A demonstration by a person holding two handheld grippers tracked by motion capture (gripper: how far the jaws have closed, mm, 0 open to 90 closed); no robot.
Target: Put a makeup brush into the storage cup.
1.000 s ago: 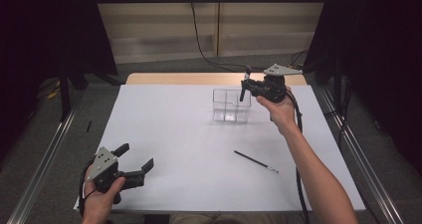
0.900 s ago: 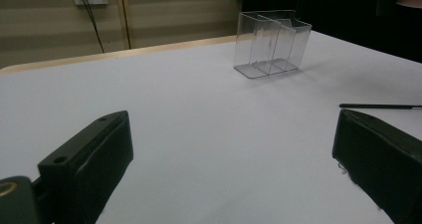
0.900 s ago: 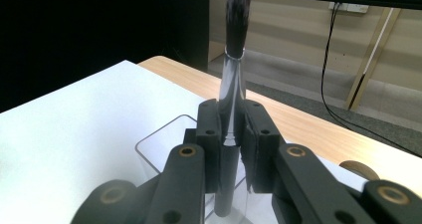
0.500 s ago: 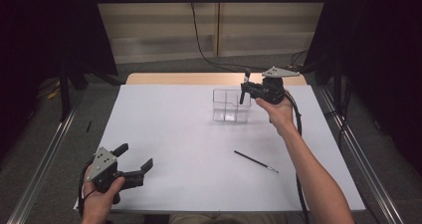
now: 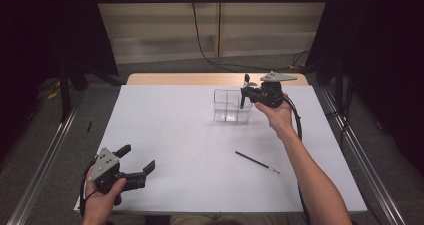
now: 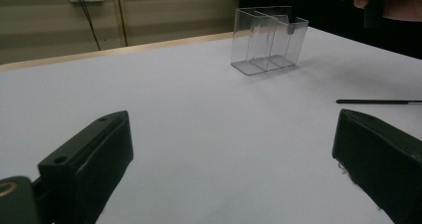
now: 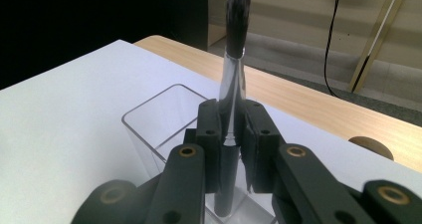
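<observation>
from the high view, your right tongs [image 5: 243, 96] have drifted a touch toward the clear plastic divided organiser box [image 5: 232, 105] since a second ago, clenched on the black makeup brush with a silver ferrule [image 5: 245, 89], held upright over it. your left tongs [image 5: 136, 165] rest released near the desk's front edge. a thin black liner brush [image 5: 256, 162] lies on the white desk [image 5: 175, 130].

in the left gripper view, both jaws stand wide apart.

in the right gripper view, the brush [image 7: 232, 79] hangs over a compartment; release looks close. beige panels and cables back the room.

The brush [image 7: 234, 59] blurs at its bristle tip, which the top edge crops, and its handle foot is hidden behind the right gripper [image 7: 230, 134]. The thin brush [image 6: 378, 101] runs off the right edge.
</observation>
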